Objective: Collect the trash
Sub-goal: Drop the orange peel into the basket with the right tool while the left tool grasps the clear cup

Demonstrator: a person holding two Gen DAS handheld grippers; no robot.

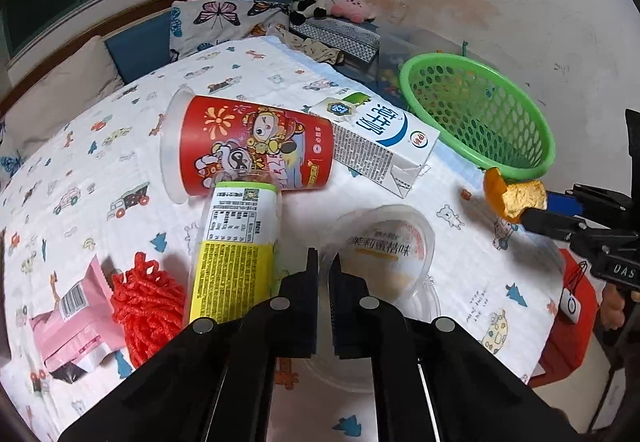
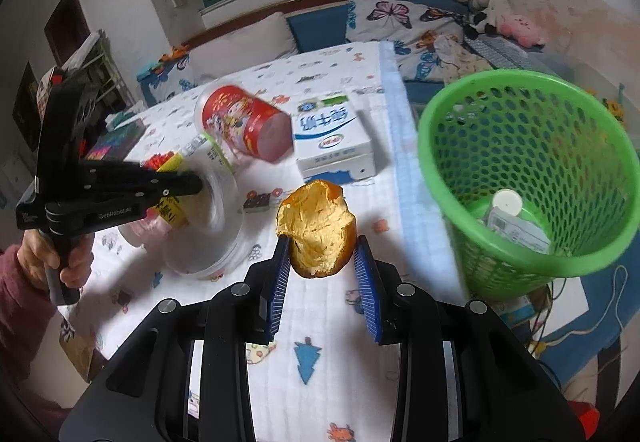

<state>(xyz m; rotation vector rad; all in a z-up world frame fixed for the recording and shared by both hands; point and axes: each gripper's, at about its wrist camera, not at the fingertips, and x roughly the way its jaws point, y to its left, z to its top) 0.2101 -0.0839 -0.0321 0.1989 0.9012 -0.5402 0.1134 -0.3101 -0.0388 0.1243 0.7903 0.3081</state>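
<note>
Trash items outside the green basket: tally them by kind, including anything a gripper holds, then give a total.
Cups and tubs: 2, the red paper cup and the clear plastic tub
Cartons: 1, the milk carton
Bottles: 1, the yellow-labelled bottle
Wrappers: 1, the pink wrapper
Netting: 1, the red foam net
Peel: 1, the orange peel, in the right gripper
Total: 7

My own left gripper [image 1: 323, 274] hides the near rim of the clear plastic tub [image 1: 386, 242] and the yellow tube's [image 1: 236, 254] lower end. The white bottle [image 2: 516, 218] deep in the green basket [image 2: 520, 114] is blurred, its label unreadable. My right gripper's [image 1: 532, 216] body runs off the left view's edge.
</note>
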